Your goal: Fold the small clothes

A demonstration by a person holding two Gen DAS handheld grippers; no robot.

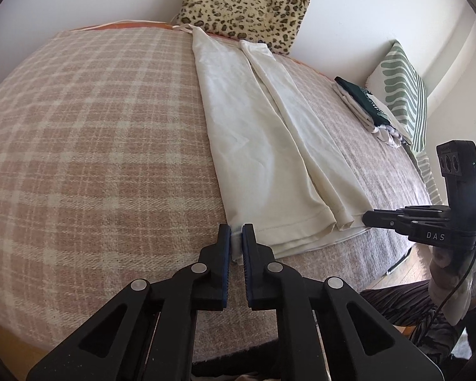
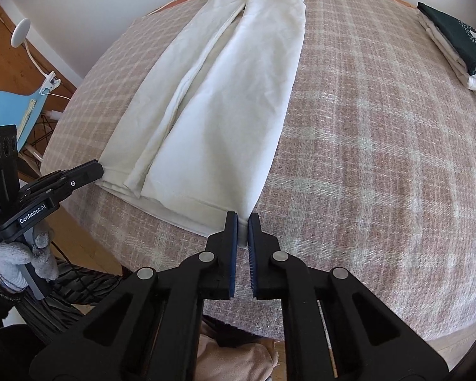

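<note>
Bedding comes first: a pink-and-cream plaid blanket covers the bed and serves as the folding surface. Along its middle lies the white garment, long and narrow, its sides already turned in over the centre and its hemmed end nearest the person. That layout suggests the next fold runs lengthwise, hem carried toward the far end by the leopard-print cushion.

Near the striped pillow sits a stack of folded clothes, likely finished pieces kept clear of the work.

Each tool has one hem corner. The left gripper is clamped on the left corner, white cloth visible between its blue pads. The right gripper is likewise clenched on the right corner, so the hem can probably be lifted evenly.

What kind of garment it is cannot be told; thin straps at the far end hint at a top or dress. How many layers each gripper has caught is hidden by the pads. The stack's contents are cut off at the frame edge.
</note>
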